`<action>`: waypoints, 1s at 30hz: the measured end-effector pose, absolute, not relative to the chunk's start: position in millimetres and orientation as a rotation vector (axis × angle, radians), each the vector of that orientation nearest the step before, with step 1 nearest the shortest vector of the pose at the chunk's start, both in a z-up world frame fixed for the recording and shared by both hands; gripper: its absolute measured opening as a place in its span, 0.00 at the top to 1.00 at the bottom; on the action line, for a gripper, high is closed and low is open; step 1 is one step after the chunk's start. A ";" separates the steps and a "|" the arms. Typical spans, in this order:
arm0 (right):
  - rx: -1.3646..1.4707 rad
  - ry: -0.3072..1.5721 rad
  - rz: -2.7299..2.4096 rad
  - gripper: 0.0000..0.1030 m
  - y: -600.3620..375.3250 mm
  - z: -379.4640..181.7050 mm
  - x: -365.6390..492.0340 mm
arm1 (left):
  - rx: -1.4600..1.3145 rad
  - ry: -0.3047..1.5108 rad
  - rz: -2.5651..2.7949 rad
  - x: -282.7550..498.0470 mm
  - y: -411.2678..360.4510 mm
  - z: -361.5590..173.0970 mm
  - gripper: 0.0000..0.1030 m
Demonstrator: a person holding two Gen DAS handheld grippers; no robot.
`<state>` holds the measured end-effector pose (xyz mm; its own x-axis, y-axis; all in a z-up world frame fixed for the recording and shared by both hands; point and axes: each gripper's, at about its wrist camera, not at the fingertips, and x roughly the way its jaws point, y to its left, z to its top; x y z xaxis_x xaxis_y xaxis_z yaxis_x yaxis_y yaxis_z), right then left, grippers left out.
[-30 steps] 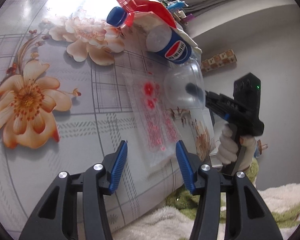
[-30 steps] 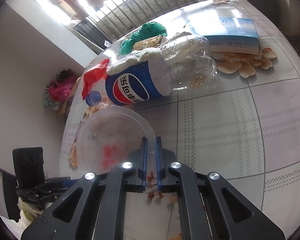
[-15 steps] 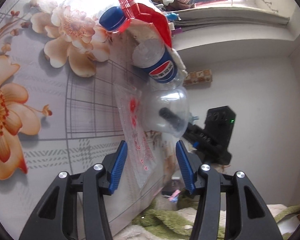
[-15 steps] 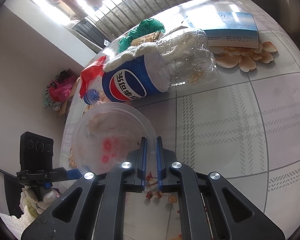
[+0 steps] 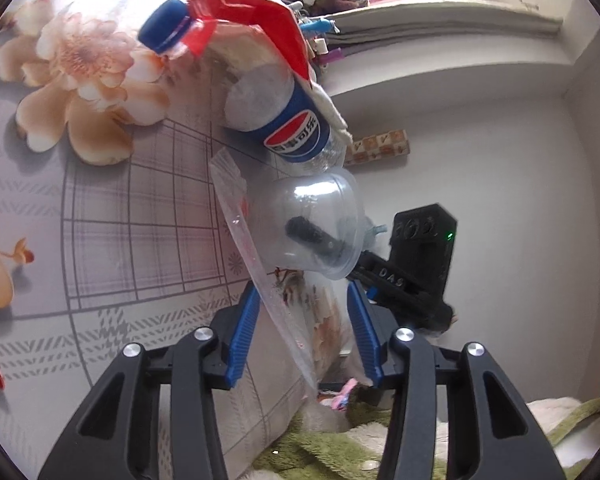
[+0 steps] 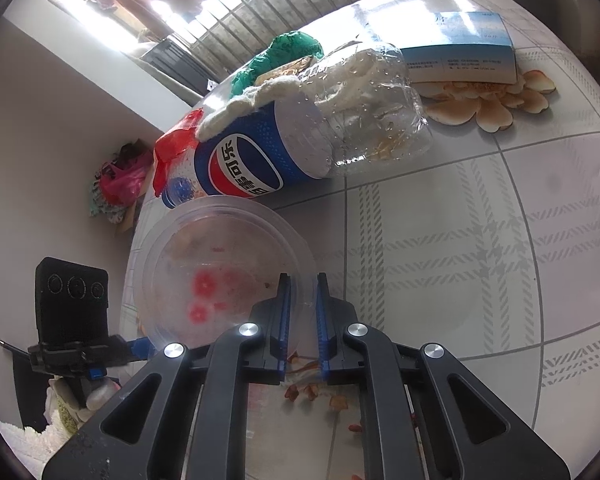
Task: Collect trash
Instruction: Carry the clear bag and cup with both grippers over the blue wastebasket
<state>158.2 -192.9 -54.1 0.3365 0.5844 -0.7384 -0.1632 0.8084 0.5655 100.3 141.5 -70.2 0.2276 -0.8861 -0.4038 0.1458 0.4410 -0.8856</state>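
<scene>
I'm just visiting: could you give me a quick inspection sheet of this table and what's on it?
Surface: table, floral grid-patterned cover.
Job's things: Pepsi bottle lying on its side; clear cup; clear bag; red wrapper by the bottle's cap.
Clutter: blue booklet; green bag.
Grippers: left gripper closing, clear bag between its jaws, not yet pinched; right gripper clamped on the cup's rim.
Cables: nothing seen.
Surroundings: barred window; green towel below the table edge.

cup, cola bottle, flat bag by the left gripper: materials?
Cup: thin clear plastic, slightly cloudy; red print shows through it.
Cola bottle: clear glossy plastic, dimpled and dented, under a printed blue label film.
Flat bag: thin transparent film, likely plastic; it lifts limply off the table's edge.
</scene>
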 end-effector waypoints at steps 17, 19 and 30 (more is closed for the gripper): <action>0.588 0.987 0.503 0.96 -258.6 -24.7 133.7 | -0.541 1.076 -0.803 97.9 92.4 -20.3 0.95; 0.626 0.959 0.500 0.96 -274.8 -21.4 126.9 | -0.508 1.064 -0.826 98.2 80.9 -10.4 0.95; 0.811 0.739 0.303 0.96 -406.5 2.0 69.5 | -0.310 1.045 -1.015 121.3 -25.7 32.3 0.95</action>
